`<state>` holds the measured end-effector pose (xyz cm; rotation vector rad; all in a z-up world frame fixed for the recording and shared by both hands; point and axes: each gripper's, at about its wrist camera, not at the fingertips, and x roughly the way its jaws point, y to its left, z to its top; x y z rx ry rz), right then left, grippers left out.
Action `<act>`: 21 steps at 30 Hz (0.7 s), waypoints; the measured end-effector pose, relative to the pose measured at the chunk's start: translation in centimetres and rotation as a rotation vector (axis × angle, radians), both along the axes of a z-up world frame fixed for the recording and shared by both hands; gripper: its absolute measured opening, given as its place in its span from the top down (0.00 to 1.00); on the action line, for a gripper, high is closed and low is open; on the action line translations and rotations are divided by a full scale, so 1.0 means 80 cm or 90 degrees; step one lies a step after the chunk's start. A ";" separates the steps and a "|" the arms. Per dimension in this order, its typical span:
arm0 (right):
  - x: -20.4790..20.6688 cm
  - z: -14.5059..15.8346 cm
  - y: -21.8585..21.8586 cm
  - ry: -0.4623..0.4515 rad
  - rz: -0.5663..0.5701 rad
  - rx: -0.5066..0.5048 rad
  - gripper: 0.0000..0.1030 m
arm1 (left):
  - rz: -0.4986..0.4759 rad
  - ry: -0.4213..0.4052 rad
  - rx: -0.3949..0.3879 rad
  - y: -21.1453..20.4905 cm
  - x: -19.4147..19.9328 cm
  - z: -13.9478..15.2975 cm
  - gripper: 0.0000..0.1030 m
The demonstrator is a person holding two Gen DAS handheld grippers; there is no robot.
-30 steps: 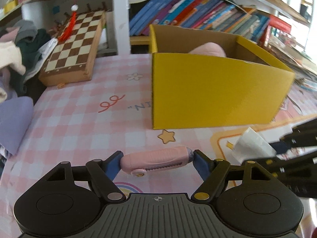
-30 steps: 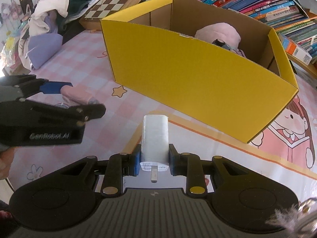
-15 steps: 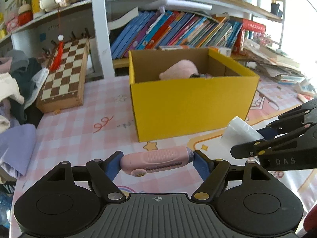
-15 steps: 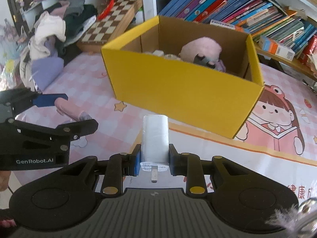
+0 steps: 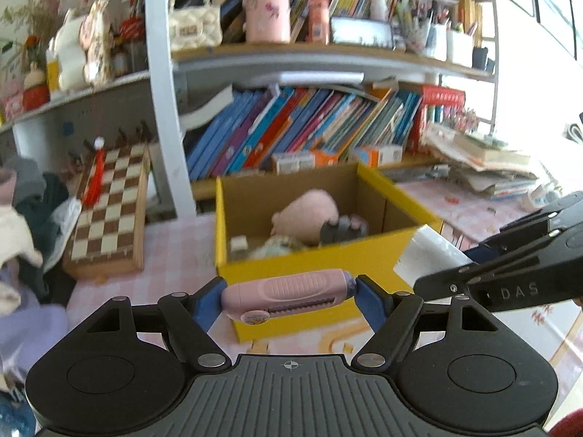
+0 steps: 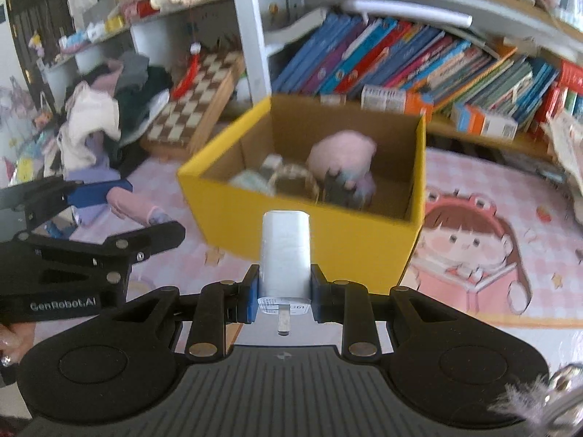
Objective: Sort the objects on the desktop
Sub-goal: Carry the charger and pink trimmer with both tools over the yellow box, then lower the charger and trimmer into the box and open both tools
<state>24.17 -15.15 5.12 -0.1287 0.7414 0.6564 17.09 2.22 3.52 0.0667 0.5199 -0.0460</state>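
My left gripper is shut on a pink utility knife, held crosswise by its two ends in the air before the yellow cardboard box. My right gripper is shut on a white charger plug that stands upright between the blue pads, its metal prong pointing back at the camera. The yellow box lies just ahead and below, open at the top. Inside it rest a pink plush toy and several small items. Each gripper shows in the other's view: the left gripper at left, the right gripper at right.
A chessboard leans at the shelf's foot, left of the box. Heaped clothes lie at the far left. Slanting books fill the shelf behind. Loose papers are stacked at the right. A pink cartoon mat covers the table.
Both grippers have risen with their loads. The box now sits lower in both views and its inside shows from above. More of the upper shelves has come into view.
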 end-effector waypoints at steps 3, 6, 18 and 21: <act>0.014 0.014 -0.005 -0.023 0.001 0.008 0.76 | -0.003 -0.019 0.005 -0.006 0.012 0.012 0.25; 0.030 0.026 -0.009 -0.042 0.003 0.017 0.76 | -0.001 -0.034 0.013 -0.010 0.025 0.019 0.25; 0.129 0.045 -0.005 -0.041 0.014 0.059 0.76 | 0.003 -0.027 0.064 -0.030 0.095 0.022 0.25; 0.155 0.048 0.004 -0.045 0.030 0.050 0.76 | 0.002 -0.006 0.066 -0.034 0.114 0.014 0.25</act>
